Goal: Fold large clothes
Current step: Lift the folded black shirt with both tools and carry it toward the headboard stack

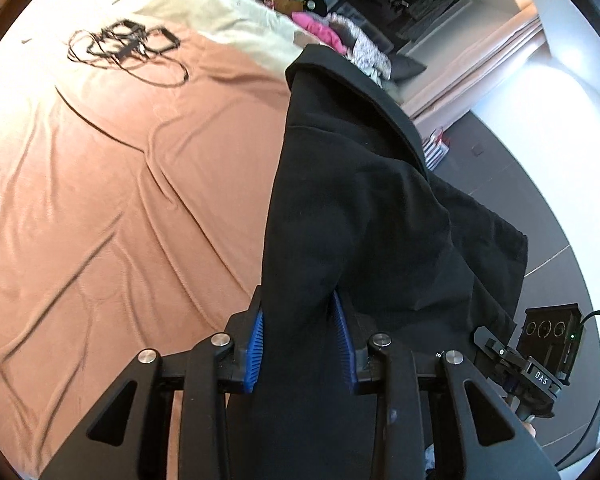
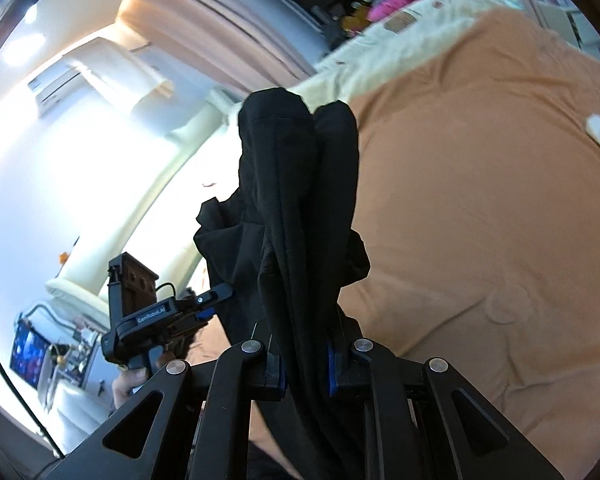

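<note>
A large black garment (image 1: 360,208) hangs in the air beside the bed with the brown sheet (image 1: 100,184). My left gripper (image 1: 300,340) is shut on a thick fold of it between its blue pads (image 1: 256,344). In the right wrist view the same black garment (image 2: 300,200) drapes over my right gripper (image 2: 304,364), which is shut on a bunched part of it. The right gripper also shows in the left wrist view (image 1: 536,364) at the lower right, and the left gripper in the right wrist view (image 2: 156,316) at the lower left.
A tangle of black cables (image 1: 124,46) lies on the brown sheet near a cream blanket (image 1: 228,20). Pink and patterned clothes (image 1: 332,36) are piled beyond the bed. The grey floor (image 1: 540,208) lies to the right; the brown bed (image 2: 480,200) fills the right wrist view's right side.
</note>
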Demonstrator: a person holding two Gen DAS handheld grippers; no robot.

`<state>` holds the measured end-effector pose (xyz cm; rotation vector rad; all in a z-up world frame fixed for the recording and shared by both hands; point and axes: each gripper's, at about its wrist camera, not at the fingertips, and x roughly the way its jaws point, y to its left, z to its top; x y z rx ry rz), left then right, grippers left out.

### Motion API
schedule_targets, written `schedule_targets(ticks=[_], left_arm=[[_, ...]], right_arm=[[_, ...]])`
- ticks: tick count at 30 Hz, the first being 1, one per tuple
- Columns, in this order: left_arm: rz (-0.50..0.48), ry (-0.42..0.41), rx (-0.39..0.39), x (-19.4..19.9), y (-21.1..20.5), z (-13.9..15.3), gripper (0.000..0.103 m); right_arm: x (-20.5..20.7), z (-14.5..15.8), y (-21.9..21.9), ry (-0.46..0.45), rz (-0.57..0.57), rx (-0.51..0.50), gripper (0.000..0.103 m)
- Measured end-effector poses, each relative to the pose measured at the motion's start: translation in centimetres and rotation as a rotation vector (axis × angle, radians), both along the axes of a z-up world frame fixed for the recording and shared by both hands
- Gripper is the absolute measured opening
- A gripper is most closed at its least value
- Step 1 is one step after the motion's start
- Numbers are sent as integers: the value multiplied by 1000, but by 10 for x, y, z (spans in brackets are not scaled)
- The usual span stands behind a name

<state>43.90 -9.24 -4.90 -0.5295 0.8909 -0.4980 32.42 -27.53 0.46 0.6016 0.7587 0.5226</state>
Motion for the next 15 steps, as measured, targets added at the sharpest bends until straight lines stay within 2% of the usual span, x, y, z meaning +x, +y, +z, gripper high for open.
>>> schedule_targets(ticks=[7, 15], left_arm=[[58, -82, -8, -37, 42, 44, 32], [135, -157, -27, -77, 105, 77, 32]], right_arm=[[-12, 48, 44, -84, 66, -18, 15], [-24, 79, 92, -142, 145, -31, 15]])
